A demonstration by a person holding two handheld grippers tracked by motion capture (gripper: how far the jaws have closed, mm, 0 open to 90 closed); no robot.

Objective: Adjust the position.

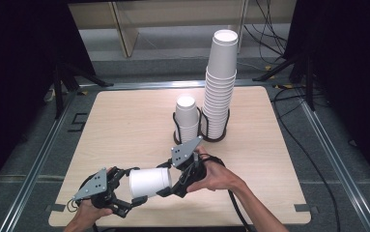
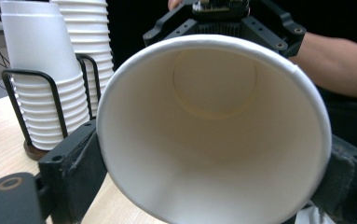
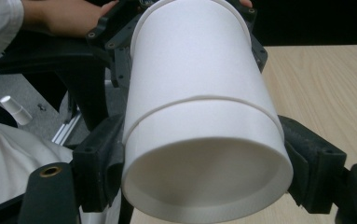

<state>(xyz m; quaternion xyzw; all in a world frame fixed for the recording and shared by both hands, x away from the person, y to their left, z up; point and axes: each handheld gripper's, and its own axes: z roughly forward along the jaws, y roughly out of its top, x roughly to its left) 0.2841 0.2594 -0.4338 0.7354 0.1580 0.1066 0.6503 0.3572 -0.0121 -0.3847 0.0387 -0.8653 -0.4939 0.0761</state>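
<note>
A white paper cup [image 1: 149, 182] lies on its side in the air over the table's near edge, held from both ends. My left gripper [image 1: 136, 186] is shut on its wide rim; in the left gripper view I look into the open mouth of the cup [image 2: 213, 140], with a jaw of the left gripper [image 2: 213, 177] pressed on each side. My right gripper [image 1: 168, 180] is shut on the base end. In the right gripper view the cup [image 3: 199, 93] shows a seam around its middle, as of two nested cups, and the right gripper [image 3: 204, 168] clamps the nearer part.
Two stacks of white cups stand in black wire holders [image 1: 175, 130] mid-table: a short stack [image 1: 187, 121] and a tall stack [image 1: 220, 82] to its right. Both are seen from the left gripper too, the short stack [image 2: 41, 70] nearer. The light wooden table [image 1: 124, 111] has bare room on the left.
</note>
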